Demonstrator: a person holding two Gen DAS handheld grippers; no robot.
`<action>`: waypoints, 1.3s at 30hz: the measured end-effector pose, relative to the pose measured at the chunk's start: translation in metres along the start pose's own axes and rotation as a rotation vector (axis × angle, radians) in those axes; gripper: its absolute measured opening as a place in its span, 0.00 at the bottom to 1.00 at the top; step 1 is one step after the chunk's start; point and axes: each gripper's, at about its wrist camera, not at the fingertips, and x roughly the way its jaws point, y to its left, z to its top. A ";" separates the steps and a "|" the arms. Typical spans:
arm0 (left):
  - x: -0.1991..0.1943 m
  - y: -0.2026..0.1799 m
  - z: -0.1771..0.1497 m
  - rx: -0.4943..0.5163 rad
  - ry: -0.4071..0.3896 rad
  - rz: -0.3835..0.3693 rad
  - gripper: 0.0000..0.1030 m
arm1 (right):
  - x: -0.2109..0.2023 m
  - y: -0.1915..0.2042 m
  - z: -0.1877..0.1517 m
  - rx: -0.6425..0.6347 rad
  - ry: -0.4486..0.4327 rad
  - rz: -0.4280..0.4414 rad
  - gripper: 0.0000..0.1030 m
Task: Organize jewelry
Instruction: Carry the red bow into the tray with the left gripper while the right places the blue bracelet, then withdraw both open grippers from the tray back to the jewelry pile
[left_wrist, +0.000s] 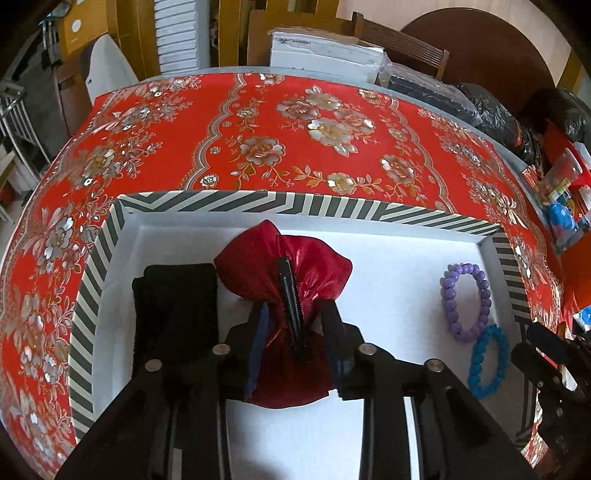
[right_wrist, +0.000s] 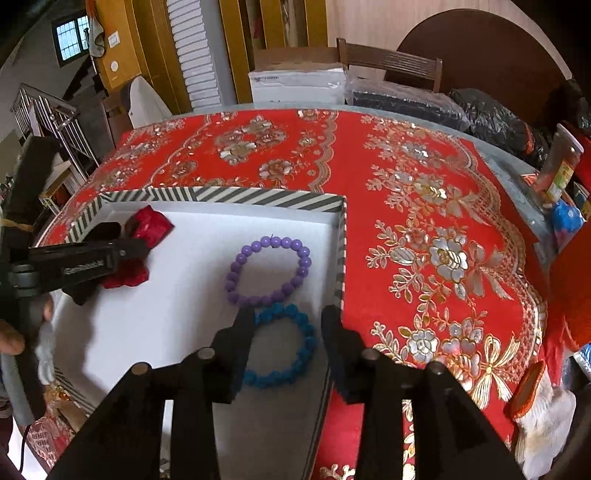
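Left wrist view: the left gripper (left_wrist: 291, 314) hangs over the white floor of the striped box (left_wrist: 295, 206), its jaws partly open on either side of one red bow clip (left_wrist: 284, 273). The cloth lies between the fingers, but whether the pads press on it I cannot tell. One black cloth piece (left_wrist: 173, 306) lies just left of the fingers. To the right, well apart, lie one purple bracelet (left_wrist: 466, 301) and one blue bracelet (left_wrist: 487, 360), touching each other. The step looks like setting the clip down in the box; the next move calls for lifting clear without dragging the cloth.

Right wrist view: the right gripper (right_wrist: 288, 317) stands partly open and holds nothing. The blue bracelet (right_wrist: 286, 345) lies on the box floor between and just below the fingers, the purple bracelet (right_wrist: 267, 271) just ahead of the tips. The right finger hangs over the box wall (right_wrist: 341, 258). This placing looks done; the gripper next needs to rise straight off. Far left, the left gripper (right_wrist: 110, 258) sits at the clip (right_wrist: 151, 225). Two bracelets, one clip, one box.
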 end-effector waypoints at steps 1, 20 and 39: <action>-0.001 0.000 0.000 0.002 -0.002 -0.003 0.26 | -0.001 0.000 -0.001 0.002 0.001 -0.001 0.39; -0.066 -0.006 -0.028 0.071 -0.104 0.013 0.27 | -0.026 0.013 -0.018 0.014 -0.018 0.016 0.48; -0.118 -0.017 -0.085 0.114 -0.184 0.030 0.27 | -0.073 0.031 -0.051 0.007 -0.046 0.031 0.55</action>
